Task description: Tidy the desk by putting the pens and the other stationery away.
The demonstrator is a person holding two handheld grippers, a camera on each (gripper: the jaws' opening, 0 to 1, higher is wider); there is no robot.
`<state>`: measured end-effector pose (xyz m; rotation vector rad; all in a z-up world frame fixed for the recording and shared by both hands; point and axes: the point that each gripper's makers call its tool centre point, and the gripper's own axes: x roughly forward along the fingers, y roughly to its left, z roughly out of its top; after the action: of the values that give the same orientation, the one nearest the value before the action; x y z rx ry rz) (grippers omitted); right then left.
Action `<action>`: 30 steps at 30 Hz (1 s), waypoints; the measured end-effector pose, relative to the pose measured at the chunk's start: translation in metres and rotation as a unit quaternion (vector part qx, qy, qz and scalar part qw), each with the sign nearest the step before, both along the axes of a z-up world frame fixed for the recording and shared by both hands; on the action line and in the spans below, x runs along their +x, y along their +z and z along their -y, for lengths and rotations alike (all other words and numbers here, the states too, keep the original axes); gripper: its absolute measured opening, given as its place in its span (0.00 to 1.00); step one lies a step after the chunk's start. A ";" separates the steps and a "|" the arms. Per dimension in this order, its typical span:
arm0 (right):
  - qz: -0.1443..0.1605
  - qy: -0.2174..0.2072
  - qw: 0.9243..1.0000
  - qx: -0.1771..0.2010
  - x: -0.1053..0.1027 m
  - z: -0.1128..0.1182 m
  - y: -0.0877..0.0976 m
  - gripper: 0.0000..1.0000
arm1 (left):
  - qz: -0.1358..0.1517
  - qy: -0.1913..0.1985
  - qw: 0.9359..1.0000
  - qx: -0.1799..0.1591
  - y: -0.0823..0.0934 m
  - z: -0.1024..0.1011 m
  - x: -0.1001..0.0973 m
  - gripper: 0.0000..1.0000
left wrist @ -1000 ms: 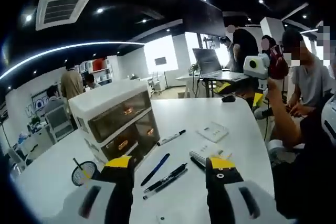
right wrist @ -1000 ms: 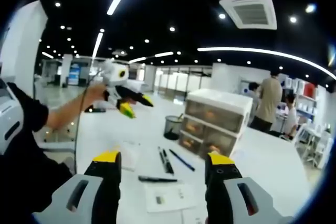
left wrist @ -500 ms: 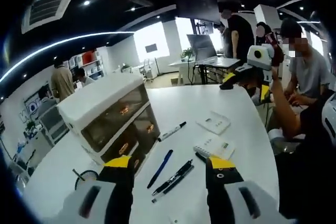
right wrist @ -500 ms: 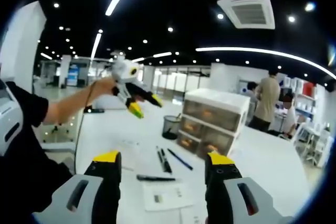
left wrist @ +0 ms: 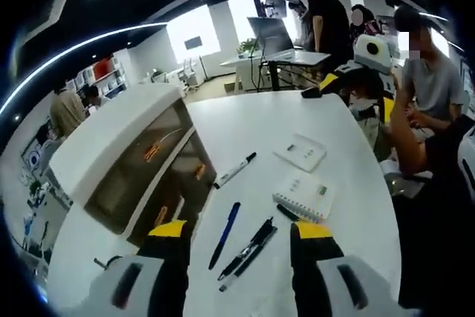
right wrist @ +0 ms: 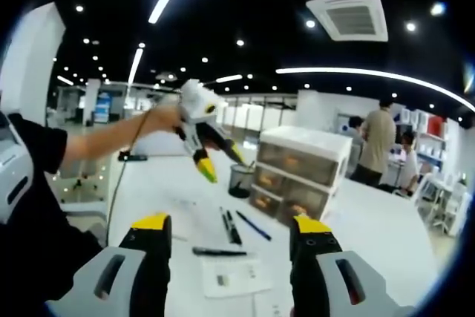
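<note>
White desk point(left wrist: 297, 120), scattered pens point(left wrist: 249, 246).

Drawer unit point(left wrist: 130, 161) walls the left, pens point(left wrist: 249, 246) ahead, bare desk point(left wrist: 252, 120) beyond

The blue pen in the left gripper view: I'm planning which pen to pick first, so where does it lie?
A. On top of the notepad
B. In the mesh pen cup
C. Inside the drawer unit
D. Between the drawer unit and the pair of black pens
D: the blue pen lies bare on the desk, with the drawer unit on one side and the pair of black pens on the other.
</note>
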<state>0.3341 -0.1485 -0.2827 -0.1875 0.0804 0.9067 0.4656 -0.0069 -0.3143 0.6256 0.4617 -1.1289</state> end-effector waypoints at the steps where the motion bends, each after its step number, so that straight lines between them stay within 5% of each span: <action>1: 0.000 0.001 1.000 0.000 0.000 0.001 0.000 0.61 | -0.003 -0.004 1.000 0.009 -0.003 0.003 0.001 0.54; 13: -0.003 0.003 1.000 -0.007 0.000 0.007 -0.005 0.62 | -0.032 -0.011 0.998 0.054 -0.023 0.015 0.018 0.52; 30: -0.001 0.012 1.000 -0.014 -0.004 0.006 -0.008 0.62 | -0.054 -0.020 0.991 0.124 -0.060 0.028 0.013 0.49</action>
<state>0.3306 -0.1548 -0.2903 -0.2135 0.0932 0.9311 0.4791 -0.0350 -0.3742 0.7950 0.6921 -1.1577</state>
